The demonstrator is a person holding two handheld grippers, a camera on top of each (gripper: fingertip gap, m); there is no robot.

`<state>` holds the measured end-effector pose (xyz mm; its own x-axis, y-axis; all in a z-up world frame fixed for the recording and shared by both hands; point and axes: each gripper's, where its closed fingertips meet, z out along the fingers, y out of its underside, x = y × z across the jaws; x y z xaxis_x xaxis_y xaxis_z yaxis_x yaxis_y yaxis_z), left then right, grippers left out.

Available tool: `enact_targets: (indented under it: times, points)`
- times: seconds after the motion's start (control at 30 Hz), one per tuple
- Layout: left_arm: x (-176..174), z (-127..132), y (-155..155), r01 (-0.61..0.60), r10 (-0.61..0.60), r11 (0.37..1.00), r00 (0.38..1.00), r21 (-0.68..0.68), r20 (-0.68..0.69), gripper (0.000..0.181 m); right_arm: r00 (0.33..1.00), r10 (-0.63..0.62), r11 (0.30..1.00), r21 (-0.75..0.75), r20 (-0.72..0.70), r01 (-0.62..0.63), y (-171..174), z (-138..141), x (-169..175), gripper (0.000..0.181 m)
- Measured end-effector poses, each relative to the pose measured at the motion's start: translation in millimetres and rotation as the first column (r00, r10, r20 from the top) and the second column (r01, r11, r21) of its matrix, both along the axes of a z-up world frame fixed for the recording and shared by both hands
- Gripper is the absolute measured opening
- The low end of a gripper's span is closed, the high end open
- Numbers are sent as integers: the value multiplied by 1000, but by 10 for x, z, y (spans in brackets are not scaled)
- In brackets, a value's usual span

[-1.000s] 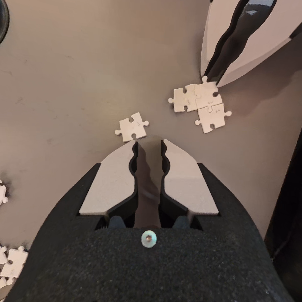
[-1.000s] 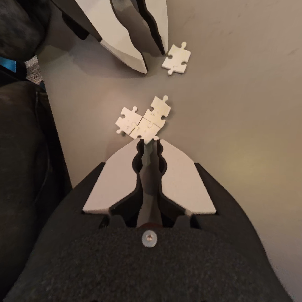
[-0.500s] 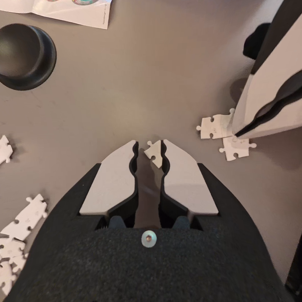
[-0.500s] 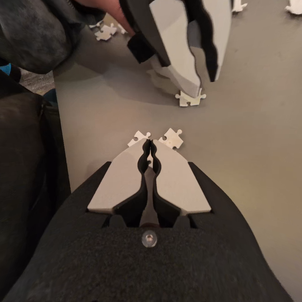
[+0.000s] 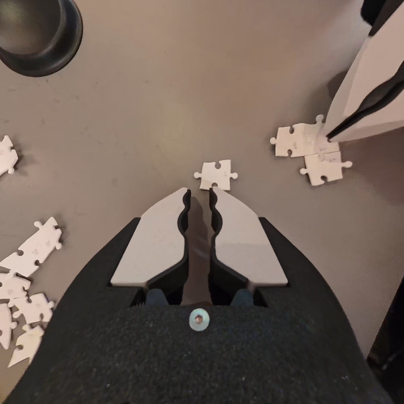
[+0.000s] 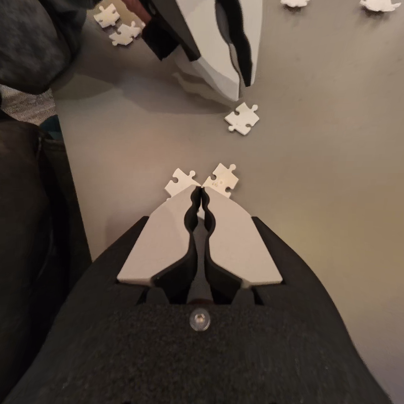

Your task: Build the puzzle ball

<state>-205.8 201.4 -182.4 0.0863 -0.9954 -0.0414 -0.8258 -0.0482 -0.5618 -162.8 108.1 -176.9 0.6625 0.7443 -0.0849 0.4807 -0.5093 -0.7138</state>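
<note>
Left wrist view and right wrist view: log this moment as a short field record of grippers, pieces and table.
left hand-held gripper: open, empty, tips just short of the single white jigsaw piece
right hand-held gripper: shut, tips pressed on the joined cluster of three white jigsaw pieces
loose white pieces: scattered at left
black round stand: far left
grey table: flat surface

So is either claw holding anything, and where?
Left gripper: nothing. Right gripper is shut, tips at the middle of the joined puzzle pieces; pinching or pressing, cannot tell.
</note>
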Motion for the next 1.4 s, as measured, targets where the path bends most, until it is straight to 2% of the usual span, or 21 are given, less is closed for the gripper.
enact_targets:
  times: [0.17,0.33,0.53,0.63,0.7,0.8,0.87,1.07,1.23,1.4]
  points:
    - [27,-49,-22,24,-24,1000,1000,-2,-8,18,999,23,1000,10,-29,-22,-43,35,-54,0]
    - [29,-106,-72,31,-32,999,999,-16,-25,20,998,35,999,-15,43,-34,30,-119,-133,0]
    - [-5,-107,-117,26,-26,1000,999,-9,-35,20,999,26,999,-29,40,-25,36,-163,-117,0]
    - [-37,-65,-112,19,-19,1000,999,0,-26,20,1000,22,1000,-1,7,-22,35,-21,-69,0]
    - [-48,-29,-88,15,-15,1000,1000,1,-9,20,999,-24,999,24,-41,25,114,102,49,0]
    - [-31,-22,-104,13,-12,999,1000,-49,18,22,999,-35,998,-49,-31,34,182,3,200,15]
    - [-12,-38,-149,17,-15,997,1000,-80,25,22,999,-5,998,-66,-35,3,231,-50,199,16]
    - [3,-67,-252,36,-35,996,999,-76,13,22,991,69,984,-158,-117,-87,315,-104,109,16]
    - [-46,-81,-322,31,-30,996,999,-87,13,22,989,71,981,-170,-133,-93,284,-112,119,12]
    - [2,-24,-177,2,0,998,999,-56,48,24,993,60,981,-180,-99,-77,247,-128,160,4]
